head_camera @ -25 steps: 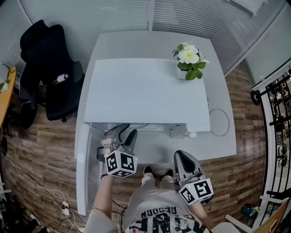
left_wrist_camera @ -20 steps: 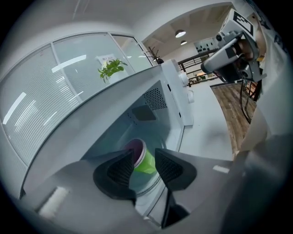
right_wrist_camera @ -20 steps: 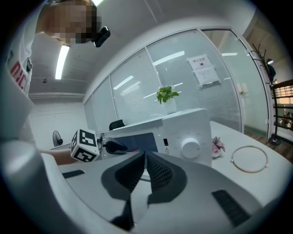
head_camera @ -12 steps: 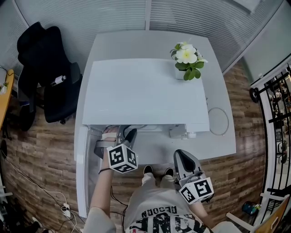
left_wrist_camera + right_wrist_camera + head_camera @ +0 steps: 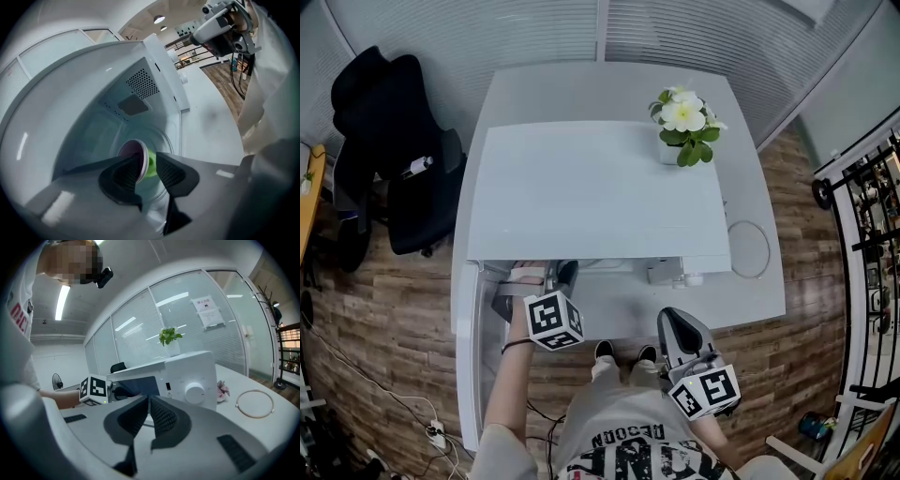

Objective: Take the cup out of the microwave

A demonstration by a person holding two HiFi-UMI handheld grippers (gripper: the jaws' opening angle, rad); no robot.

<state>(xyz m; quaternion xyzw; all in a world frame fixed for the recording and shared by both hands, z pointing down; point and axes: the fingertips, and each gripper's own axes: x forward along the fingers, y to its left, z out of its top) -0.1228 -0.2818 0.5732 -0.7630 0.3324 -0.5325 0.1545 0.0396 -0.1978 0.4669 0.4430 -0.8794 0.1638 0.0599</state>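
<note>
The white microwave (image 5: 600, 197) stands on the table with its door (image 5: 473, 356) swung open at the left. In the left gripper view a cup (image 5: 133, 147), pink inside and green outside, sits on the turntable in the cavity. My left gripper (image 5: 147, 161) reaches into the opening (image 5: 546, 272). Its jaws have just been closing and straddle the cup's wall, with a sliver of green still showing beside the right pad. My right gripper (image 5: 680, 323) hangs in front of the table edge, shut and empty (image 5: 149, 401).
A potted white flower (image 5: 680, 117) stands on the microwave's top at the back right. A thin ring (image 5: 748, 251) lies on the table (image 5: 750, 300) to the right. A black office chair (image 5: 384, 141) stands at the left. The control knob (image 5: 193, 392) faces the right gripper.
The left gripper has gone lower and deeper into the microwave opening and has rolled, turning its marker cube. The right gripper has stayed put.
</note>
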